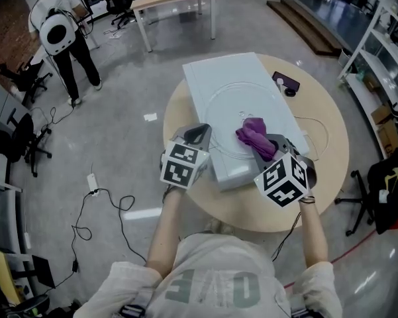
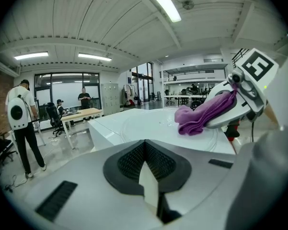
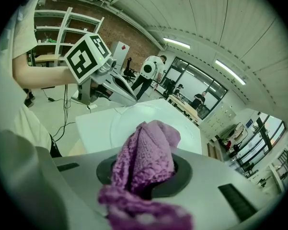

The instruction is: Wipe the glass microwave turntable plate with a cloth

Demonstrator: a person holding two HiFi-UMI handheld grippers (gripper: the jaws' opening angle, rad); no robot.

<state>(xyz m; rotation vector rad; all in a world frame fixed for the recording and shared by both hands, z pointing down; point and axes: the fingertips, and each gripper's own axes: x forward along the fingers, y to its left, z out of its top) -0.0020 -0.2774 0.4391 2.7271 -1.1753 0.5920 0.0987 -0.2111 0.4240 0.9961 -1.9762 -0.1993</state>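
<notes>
Right gripper view: the right gripper (image 3: 144, 178) is clenched on one purple cloth (image 3: 146, 155), which bunches up between its jaws. Just ahead of it, one glass turntable plate (image 3: 134, 121) lies flat on one white slab (image 3: 93, 123). To its left, the left gripper (image 3: 129, 98) reaches over the slab's near edge. In the left gripper view, the left gripper's two jaws are closed together, with nothing between them. In the head view, the cloth is over the plate's near part. The slab rests on one round table (image 1: 328, 171). One phone (image 1: 286, 82) lies beyond the right gripper. One person (image 1: 59, 32) stands far off.
</notes>
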